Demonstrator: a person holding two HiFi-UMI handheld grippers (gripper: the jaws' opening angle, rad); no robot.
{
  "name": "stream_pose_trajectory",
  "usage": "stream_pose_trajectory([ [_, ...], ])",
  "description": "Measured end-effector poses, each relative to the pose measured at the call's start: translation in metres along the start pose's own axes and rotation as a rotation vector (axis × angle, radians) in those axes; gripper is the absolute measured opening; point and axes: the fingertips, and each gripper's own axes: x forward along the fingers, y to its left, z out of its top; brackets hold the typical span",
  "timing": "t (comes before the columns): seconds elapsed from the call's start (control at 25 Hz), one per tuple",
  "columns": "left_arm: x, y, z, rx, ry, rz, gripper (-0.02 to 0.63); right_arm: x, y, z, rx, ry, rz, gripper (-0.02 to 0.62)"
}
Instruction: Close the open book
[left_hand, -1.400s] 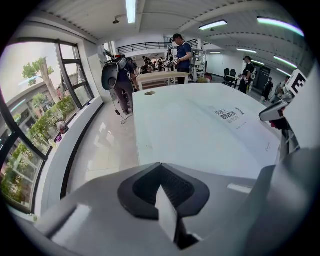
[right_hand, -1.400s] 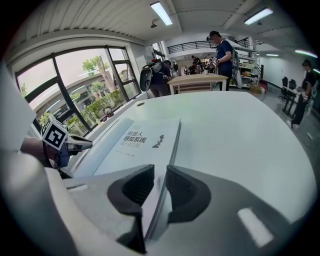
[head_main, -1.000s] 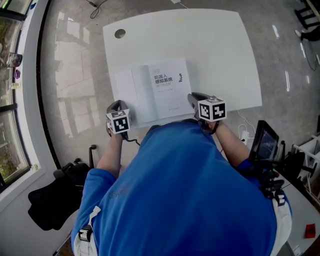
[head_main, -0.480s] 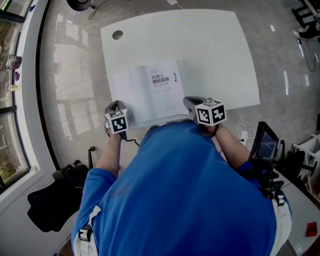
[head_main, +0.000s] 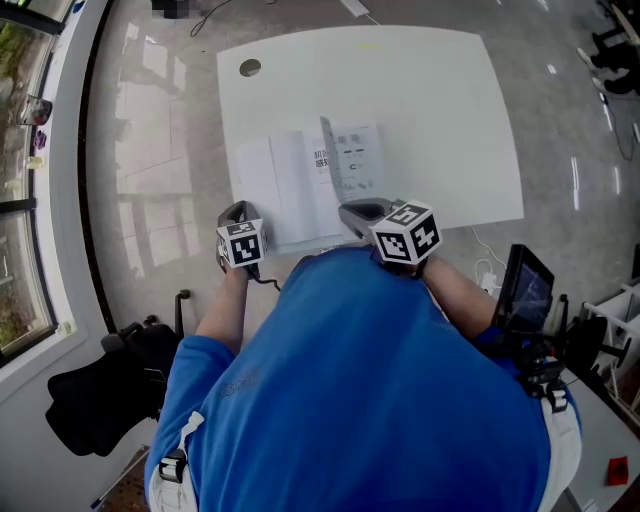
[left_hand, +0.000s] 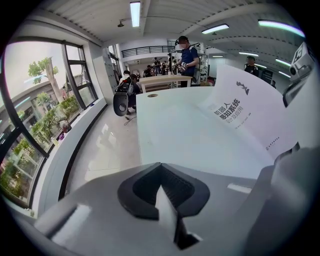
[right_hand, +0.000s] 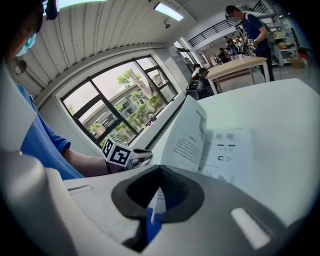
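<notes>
Halfway there, I'd say: right tongs (head_main: 350, 210) pinch the book's (head_main: 285, 190) right page (right_hand: 190, 135), standing upright (not yet folded over); left tongs (head_main: 235, 210) sit shut by its left edge.

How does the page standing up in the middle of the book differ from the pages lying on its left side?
The raised page stands almost upright, while the left pages lie flat on the table. The raised page carries a printed title; the left pages look blank. The right hand-held gripper is shut on the raised page's near edge, not on the left pages. Both are white and belong to the same book.
</notes>
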Motion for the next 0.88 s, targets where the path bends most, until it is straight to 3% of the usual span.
stream_pose_trajectory([
  [0.44, -0.014, 0.005, -0.027, -0.029, -0.008, -0.020, 0.007, 0.072, 0.057, 0.011, -0.080, 0.096, 0.176, 0.006],
  [0.88, -0.039, 0.038, -0.068, -0.103, 0.024, 0.034, 0.008, 0.142, 0.076, 0.006, -0.136, 0.204, 0.181, 0.006],
])
